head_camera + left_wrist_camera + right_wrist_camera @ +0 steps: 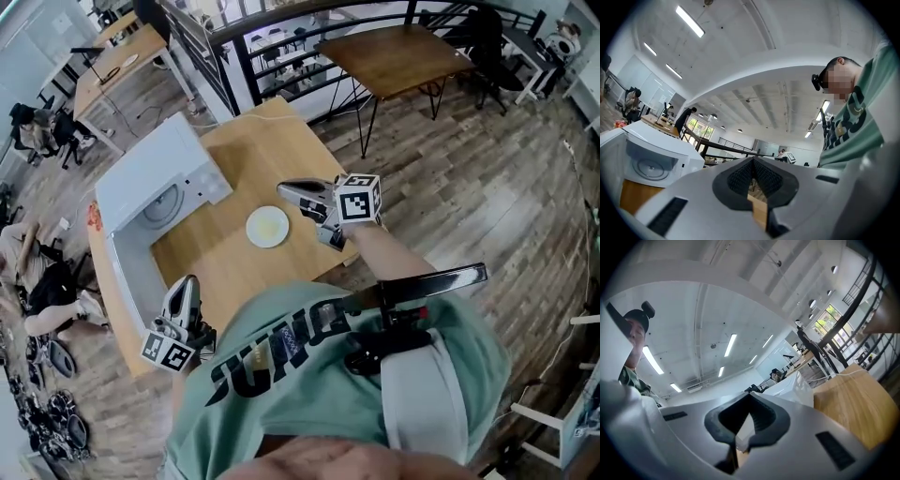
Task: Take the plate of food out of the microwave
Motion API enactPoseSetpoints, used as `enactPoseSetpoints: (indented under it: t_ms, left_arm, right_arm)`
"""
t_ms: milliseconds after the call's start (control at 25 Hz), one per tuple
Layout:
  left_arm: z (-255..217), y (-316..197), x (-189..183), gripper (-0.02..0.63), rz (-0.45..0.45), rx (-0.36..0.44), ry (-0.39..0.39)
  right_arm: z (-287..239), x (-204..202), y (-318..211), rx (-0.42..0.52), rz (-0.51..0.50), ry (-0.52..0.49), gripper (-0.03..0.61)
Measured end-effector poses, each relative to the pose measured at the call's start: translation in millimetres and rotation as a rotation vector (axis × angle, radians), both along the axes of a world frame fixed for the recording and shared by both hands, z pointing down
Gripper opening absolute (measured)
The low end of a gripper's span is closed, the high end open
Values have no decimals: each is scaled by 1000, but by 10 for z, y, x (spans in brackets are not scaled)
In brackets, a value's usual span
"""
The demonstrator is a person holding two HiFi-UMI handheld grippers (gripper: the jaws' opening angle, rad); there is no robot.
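A white plate (268,226) with pale yellow food lies on the wooden table (281,141), in front of the white microwave (155,183). The microwave's door (131,281) hangs open toward me on the left. My right gripper (284,188) hovers just right of the plate and above it, jaws shut with nothing between them; in the right gripper view it (749,397) points up past the microwave (797,383). My left gripper (186,284) is low by the table's near edge beside the door, shut and empty; its own view shows the jaws (752,161) closed and the microwave (651,159) at left.
A second wooden table (394,52) stands beyond a dark railing (281,28). People sit on the floor at far left (28,272). The table's right edge drops to plank flooring (469,187). A dark tool (412,291) hangs at my waist.
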State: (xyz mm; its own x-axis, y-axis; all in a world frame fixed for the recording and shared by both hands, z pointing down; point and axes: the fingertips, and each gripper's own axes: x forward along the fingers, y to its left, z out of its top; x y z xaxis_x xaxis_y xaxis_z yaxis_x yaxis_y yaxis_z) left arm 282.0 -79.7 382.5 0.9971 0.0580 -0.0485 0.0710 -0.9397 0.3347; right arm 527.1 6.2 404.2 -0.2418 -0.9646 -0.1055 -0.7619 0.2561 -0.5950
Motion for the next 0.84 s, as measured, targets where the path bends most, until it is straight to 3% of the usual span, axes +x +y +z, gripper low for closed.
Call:
enactPoseSetpoints:
  t_ms: [440,840]
  left_arm:
    - [32,-331,-463,3,-3,-9,17]
    - [91,-487,-596,3,-21,-18,35]
  right_arm:
    - [57,-595,-243,-33,-13,32,6]
    - [75,-690,-415,-40,-34,44,6]
